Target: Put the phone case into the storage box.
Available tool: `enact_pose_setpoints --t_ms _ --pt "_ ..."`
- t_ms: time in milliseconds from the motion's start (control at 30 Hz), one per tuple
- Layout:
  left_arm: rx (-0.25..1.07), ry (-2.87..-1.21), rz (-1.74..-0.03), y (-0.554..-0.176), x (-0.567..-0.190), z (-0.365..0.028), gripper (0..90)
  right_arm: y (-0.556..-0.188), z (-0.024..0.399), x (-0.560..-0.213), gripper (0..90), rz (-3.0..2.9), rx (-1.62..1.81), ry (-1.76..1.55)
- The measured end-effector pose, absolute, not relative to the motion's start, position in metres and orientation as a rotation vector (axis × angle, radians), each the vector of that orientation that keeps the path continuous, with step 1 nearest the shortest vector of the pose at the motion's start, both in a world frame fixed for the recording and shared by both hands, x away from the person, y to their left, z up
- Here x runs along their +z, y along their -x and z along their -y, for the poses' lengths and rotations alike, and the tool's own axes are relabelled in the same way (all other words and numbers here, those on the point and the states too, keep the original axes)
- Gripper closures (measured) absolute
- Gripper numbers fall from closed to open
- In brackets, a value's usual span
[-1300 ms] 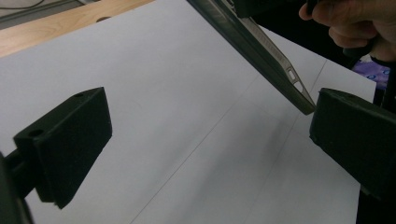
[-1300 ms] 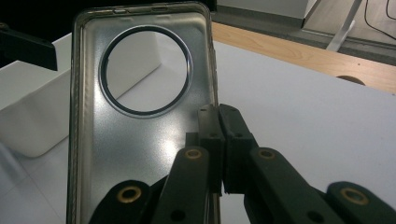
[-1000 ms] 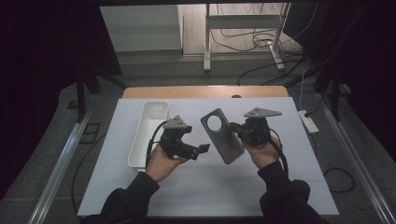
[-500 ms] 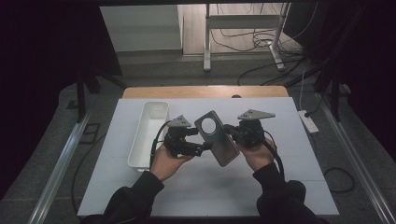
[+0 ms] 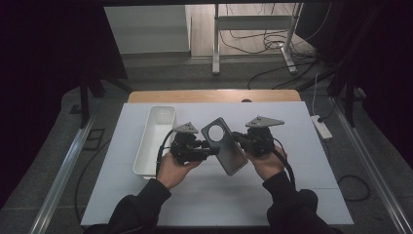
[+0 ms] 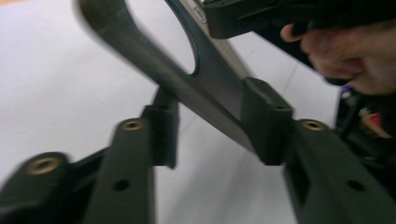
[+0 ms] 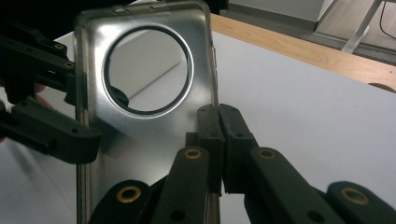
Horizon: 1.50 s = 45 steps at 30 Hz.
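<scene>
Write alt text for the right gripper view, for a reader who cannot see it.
A clear phone case with a large round camera cutout stands upright, its right edge pinched between the right gripper's closed black fingers. The left gripper reaches in from the left, its fingers straddling the case's opposite edge, above a white table with a wooden border.

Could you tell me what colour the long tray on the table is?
White tray; clearest in the high view.

white table (image 5: pixel 302 161) — white bin (image 5: pixel 155 141) on it
</scene>
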<state>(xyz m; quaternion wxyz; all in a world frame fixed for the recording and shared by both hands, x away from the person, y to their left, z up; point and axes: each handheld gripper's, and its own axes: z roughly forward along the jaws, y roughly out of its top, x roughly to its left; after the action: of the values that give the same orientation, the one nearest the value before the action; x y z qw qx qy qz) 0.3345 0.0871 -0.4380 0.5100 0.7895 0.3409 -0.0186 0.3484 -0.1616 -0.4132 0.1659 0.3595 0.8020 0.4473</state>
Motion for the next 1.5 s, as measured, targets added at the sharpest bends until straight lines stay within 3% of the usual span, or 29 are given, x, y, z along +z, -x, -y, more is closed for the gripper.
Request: enact_pose_setpoints --t_ms 100,333,800,933,1100,1500 --pt "-0.047 -1.890 -0.837 -0.335 -0.438 -0.090 79.3 -0.348 0.162 -0.414 87.9 -2.292 1.297 -1.022" --pt "-0.008 -1.903 -0.851 -0.336 -0.439 -0.096 80.0 -0.348 0.161 -0.415 84.8 -2.316 1.321 -1.009" --pt "0.023 -1.937 -0.827 -0.333 -0.434 -0.102 80.1 -0.348 0.172 -0.411 27.2 -2.381 1.311 -0.942" --pt "0.015 -1.941 -0.811 -0.332 -0.432 -0.105 80.1 -0.349 0.174 -0.412 17.0 -2.401 1.325 -0.936" --pt "0.000 -1.952 -0.778 -0.330 -0.429 -0.107 80.0 -0.349 0.175 -0.413 14.8 -2.417 1.340 -0.922" --pt "-0.026 -1.953 -0.692 -0.327 -0.425 -0.103 80.0 -0.348 0.171 -0.417 31.3 -2.498 1.369 -0.838"
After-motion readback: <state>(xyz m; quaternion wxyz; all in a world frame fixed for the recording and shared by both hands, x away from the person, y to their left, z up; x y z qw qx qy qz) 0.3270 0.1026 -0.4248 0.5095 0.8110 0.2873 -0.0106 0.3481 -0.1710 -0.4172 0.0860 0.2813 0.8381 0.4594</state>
